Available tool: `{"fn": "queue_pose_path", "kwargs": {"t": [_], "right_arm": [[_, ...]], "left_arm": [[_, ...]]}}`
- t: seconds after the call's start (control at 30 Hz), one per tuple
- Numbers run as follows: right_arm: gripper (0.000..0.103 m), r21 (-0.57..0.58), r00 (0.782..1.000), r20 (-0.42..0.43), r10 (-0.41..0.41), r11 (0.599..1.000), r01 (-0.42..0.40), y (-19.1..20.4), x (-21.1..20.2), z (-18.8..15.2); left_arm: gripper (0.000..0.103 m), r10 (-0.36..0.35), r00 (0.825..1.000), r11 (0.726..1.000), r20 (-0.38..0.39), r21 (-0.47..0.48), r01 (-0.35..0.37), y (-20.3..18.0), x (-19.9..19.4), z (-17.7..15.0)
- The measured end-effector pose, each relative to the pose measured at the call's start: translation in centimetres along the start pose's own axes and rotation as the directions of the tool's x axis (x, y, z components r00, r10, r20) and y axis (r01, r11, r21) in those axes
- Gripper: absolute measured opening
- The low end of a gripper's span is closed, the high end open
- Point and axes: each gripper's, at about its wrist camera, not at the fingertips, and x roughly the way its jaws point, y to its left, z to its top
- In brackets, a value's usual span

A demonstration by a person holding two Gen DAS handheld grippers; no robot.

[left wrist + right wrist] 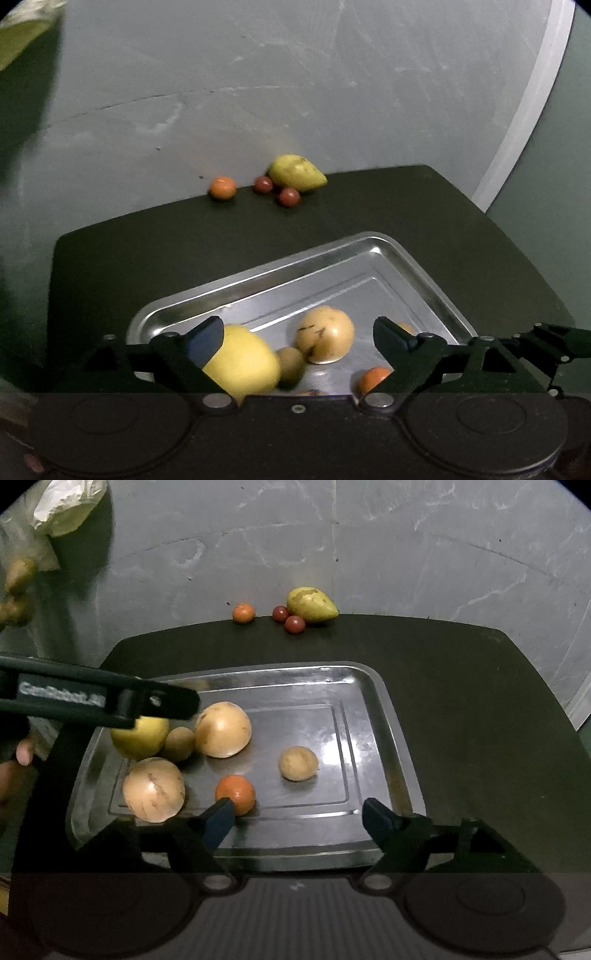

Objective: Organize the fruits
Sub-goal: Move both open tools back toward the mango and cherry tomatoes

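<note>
A steel tray [369,716] [258,275] on a black table holds a yellow fruit [140,740] [243,363], a small brown fruit [179,744] [291,365], two big tan fruits [222,729] [153,789], an orange [236,793] [373,378] and a small tan fruit [298,763]. My left gripper [299,338] [184,703] hangs open over the tray's left end, its left finger just above the yellow fruit. My right gripper [300,819] stands open at the tray's near rim, holding nothing. At the table's far edge lie a yellow-green mango [312,604] [295,171], a small orange [243,613] [222,187] and two red fruits [294,624] [289,196].
A grey wall stands right behind the far fruits. A white bag [66,506] hangs at the upper left. A person's hand [18,760] holds the left gripper beside the table's left edge. Bare black tabletop [461,701] lies right of the tray.
</note>
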Motion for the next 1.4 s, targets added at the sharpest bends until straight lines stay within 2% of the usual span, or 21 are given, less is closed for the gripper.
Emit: {"fn": "queue_pose_path", "kwargs": {"t": [0.13, 0.23, 0.37, 0.43, 0.53, 0.7, 0.87, 1.07, 1.4], "right_arm": [[0.092, -0.018, 1.000, -0.013, 0.008, 1.000, -0.008, 0.7, -0.3, 0.0], [0.098, -0.045, 0.999, -0.038, 0.022, 0.999, -0.024, 1.4, -0.5, -0.1], [0.101, -0.074, 0.996, -0.078, 0.037, 0.996, -0.043, 2.5, -0.7, -0.2], [0.103, -0.092, 0.995, -0.087, 0.038, 0.995, -0.046, 3.1, -0.8, -0.2], [0.103, -0.127, 0.995, -0.091, 0.030, 0.991, -0.042, 4.0, -0.7, 0.1], [0.103, -0.183, 0.997, -0.072, -0.005, 0.983, -0.008, 4.9, -0.9, 0.7], [0.103, -0.224, 0.998, -0.042, -0.039, 0.974, 0.029, 4.7, -0.9, 1.1], [0.103, -0.278, 0.998, 0.026, -0.050, 0.959, 0.056, 3.9, -0.4, 1.7], [0.103, -0.265, 0.998, 0.064, 0.000, 0.964, 0.017, 1.5, 1.5, 3.8]], "left_arm": [[0.102, 0.024, 1.000, 1.000, 0.018, -0.016, -0.023, 1.9, -1.5, -0.3], [0.102, 0.032, 0.999, 0.999, 0.020, -0.027, -0.031, 3.7, -2.6, -0.9], [0.102, 0.060, 0.998, 0.997, 0.017, -0.040, -0.059, 5.9, -3.9, -1.6], [0.102, 0.089, 0.995, 0.995, 0.039, -0.049, -0.087, 6.5, -4.7, -2.2], [0.102, 0.144, 0.983, 0.987, 0.110, -0.088, -0.135, 7.2, -5.7, -3.1], [0.102, 0.248, 0.950, 0.967, 0.191, -0.109, -0.230, 7.3, -6.2, -3.7], [0.102, 0.249, 0.949, 0.968, 0.192, -0.076, -0.239, 6.6, -5.8, -3.5], [0.102, 0.278, 0.946, 0.959, 0.168, -0.099, -0.264, 6.0, -5.0, -2.9], [0.102, 0.341, 0.932, 0.939, 0.125, -0.093, -0.331, 4.8, -3.0, 0.1]]}}
